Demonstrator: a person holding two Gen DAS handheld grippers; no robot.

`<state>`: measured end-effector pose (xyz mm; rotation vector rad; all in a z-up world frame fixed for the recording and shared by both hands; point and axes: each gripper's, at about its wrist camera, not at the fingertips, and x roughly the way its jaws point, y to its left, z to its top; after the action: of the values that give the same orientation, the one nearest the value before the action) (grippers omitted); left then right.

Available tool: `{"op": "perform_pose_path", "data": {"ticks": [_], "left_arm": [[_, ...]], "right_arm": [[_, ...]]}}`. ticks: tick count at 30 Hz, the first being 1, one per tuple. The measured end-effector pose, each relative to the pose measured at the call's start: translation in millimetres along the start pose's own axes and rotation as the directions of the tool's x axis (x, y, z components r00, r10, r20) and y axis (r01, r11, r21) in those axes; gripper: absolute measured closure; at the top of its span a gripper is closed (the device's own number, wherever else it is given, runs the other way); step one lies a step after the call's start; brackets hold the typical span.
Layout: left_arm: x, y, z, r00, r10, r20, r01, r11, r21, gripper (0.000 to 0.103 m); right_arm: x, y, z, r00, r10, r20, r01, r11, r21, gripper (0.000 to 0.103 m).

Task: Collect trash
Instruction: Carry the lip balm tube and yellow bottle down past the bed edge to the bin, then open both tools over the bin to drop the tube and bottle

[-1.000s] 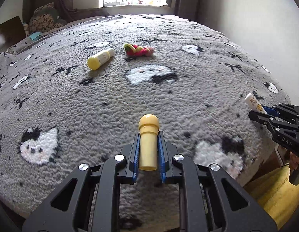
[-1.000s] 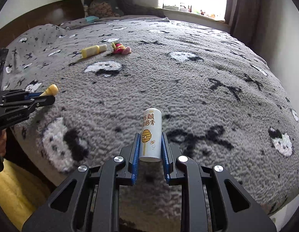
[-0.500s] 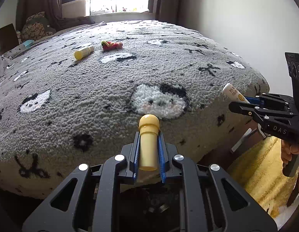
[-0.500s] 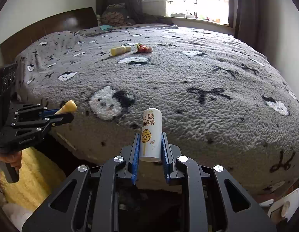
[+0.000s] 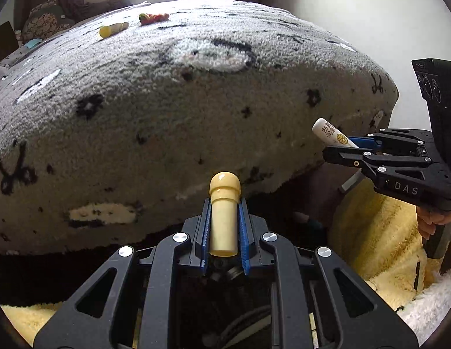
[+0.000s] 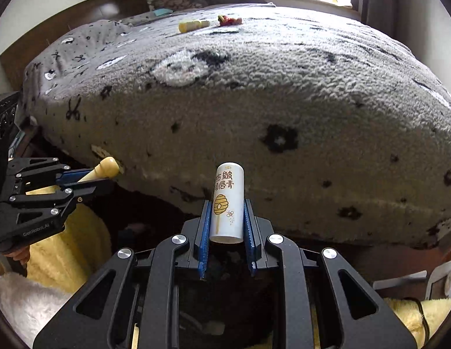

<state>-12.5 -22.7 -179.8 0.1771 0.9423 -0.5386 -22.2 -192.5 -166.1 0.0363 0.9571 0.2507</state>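
Observation:
My left gripper (image 5: 224, 212) is shut on a small yellow tube with a round cap (image 5: 224, 212); it also shows in the right wrist view (image 6: 101, 170). My right gripper (image 6: 227, 212) is shut on a white lip-balm tube with a beehive print (image 6: 228, 200), which shows at the right of the left wrist view (image 5: 331, 135). Both grippers hang low in front of the bed's foot edge, side by side. On the grey fleece blanket (image 5: 167, 101) far back lie a yellow-capped bottle (image 5: 111, 29) and a red and yellow wrapper (image 5: 154, 17).
The bed's side drops to a dark gap under it (image 5: 79, 261). A yellow fluffy rug (image 5: 379, 247) lies on the floor at the right. A dark wooden headboard (image 6: 79, 8) and pillows stand at the far end, under a bright window.
Both grippers have pulled back from over the blanket and dropped below the bed's edge, each keeping its tube. The bed now rises in front of them.

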Motion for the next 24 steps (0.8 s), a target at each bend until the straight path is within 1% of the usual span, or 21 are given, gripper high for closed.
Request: {"op": "perform_pose_path", "data": {"ticks": [6,12,17,21,24], "left_arm": [[27.4,1.1,-20.6,0.996,-0.009,-0.087,0.008,1.0,-0.019,0.087],[55.4,2.7,-37.1,0.983,-0.039,-0.179,0.032,0.999,-0.044,0.087],[69.6,3.9,-42.6,0.973,-0.048,-0.226,0.037,0.998,-0.054,0.087],[82.9,7.2,-46.9,0.961,-0.06,-0.268,0.04,0.996,-0.082,0.087],[88.6,8.0,-47.4,0.956,-0.067,-0.285,0.042,0.995,-0.092,0.087]], "right_arm": [[16.2,5.2,-10.1,0.998,0.007,-0.056,-0.007,1.0,-0.007,0.081],[35.9,8.4,-18.6,0.994,0.008,-0.113,-0.009,1.0,-0.01,0.081],[52.3,5.3,-23.6,0.987,0.026,-0.159,-0.024,1.0,0.011,0.081],[64.6,7.4,-28.5,0.978,0.029,-0.205,-0.029,1.0,0.0,0.081],[71.0,11.8,-29.8,0.973,0.029,-0.23,-0.033,0.999,-0.011,0.081]]}}
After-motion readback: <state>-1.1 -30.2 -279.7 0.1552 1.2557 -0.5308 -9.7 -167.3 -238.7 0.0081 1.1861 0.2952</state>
